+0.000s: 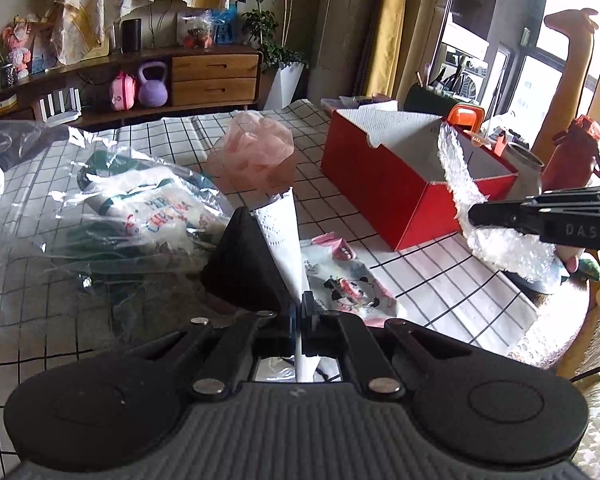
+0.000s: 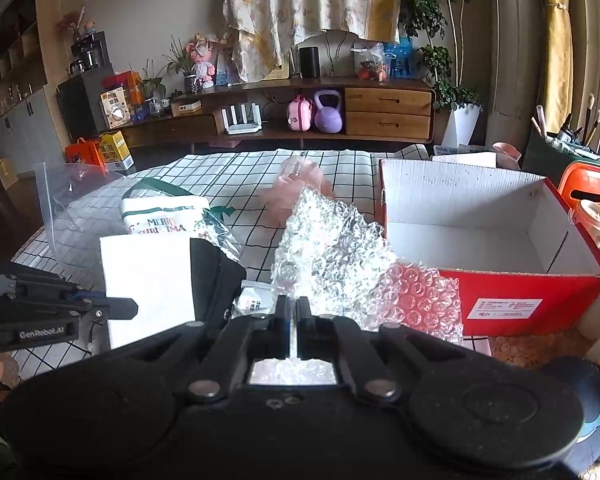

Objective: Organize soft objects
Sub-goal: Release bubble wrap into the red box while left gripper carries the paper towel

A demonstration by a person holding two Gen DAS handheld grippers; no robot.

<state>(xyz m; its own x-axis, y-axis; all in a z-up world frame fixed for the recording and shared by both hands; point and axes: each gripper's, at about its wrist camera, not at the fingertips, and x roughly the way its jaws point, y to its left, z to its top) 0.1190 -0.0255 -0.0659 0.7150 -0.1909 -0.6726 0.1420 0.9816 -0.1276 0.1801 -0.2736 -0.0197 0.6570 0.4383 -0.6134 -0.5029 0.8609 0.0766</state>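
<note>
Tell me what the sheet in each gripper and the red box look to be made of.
Right gripper: bubble wrap, clear glossy plastic with rows of air cells. Left gripper: white sheet, seemingly embossed paper towel, matte with a dotted pattern. Red box: corrugated cardboard, red outside, white ribbed inside.

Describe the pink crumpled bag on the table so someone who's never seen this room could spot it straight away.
Start at the big red box with the white inside, open on the checked tablecloth. Beside its closed red end, toward the Merry Christmas packet, sits the pink bag. It is the only pale pink, see-through, scrunched lump; its neighbours are a clear wrapper and white paper.
</note>
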